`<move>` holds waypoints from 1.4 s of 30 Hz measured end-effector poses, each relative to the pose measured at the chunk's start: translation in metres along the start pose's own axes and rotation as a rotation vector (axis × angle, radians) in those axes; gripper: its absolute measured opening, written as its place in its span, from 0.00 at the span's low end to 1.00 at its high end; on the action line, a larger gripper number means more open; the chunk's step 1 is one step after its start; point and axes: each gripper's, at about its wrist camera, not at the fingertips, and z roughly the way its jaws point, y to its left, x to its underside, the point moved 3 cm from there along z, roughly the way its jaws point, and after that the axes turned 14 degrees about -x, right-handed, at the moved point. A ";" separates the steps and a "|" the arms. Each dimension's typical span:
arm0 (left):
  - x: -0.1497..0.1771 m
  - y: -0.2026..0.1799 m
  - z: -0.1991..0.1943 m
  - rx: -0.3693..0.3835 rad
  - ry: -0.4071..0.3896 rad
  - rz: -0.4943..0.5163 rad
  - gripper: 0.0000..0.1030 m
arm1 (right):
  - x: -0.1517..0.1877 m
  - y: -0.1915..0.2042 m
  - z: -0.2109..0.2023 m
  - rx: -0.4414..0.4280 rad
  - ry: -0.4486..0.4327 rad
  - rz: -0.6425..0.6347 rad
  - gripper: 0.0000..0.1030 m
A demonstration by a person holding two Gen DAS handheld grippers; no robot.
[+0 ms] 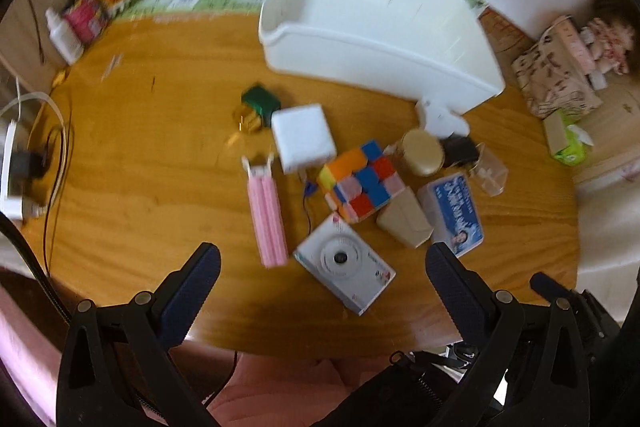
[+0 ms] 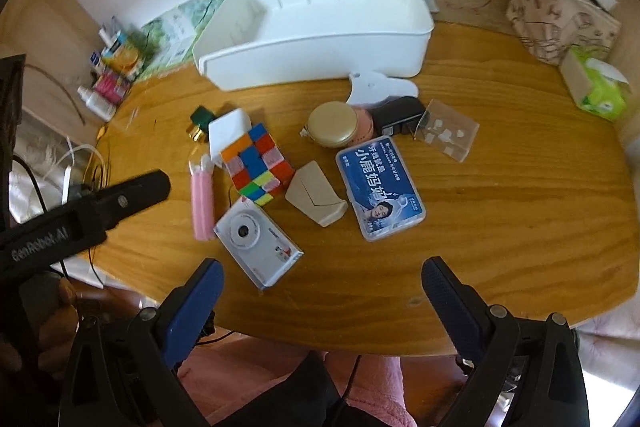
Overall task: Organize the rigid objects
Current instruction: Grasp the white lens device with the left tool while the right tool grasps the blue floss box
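Note:
A white bin stands empty at the back of the wooden table. In front of it lie a colour cube, a white camera box, a pink tube pack, a blue-labelled case, a beige case, a gold-lidded tin and a white box. My left gripper hangs open over the near edge, by the camera box. My right gripper is open too, holding nothing.
A clear plastic block, a black adapter and a green plug also lie on the table. Bottles and packets crowd the back left. Cables trail at the left edge. A tissue pack sits right.

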 end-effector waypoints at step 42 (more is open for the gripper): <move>0.008 -0.011 0.145 -0.045 0.593 -0.507 0.66 | -0.064 -0.077 0.117 -0.059 0.518 -0.152 0.62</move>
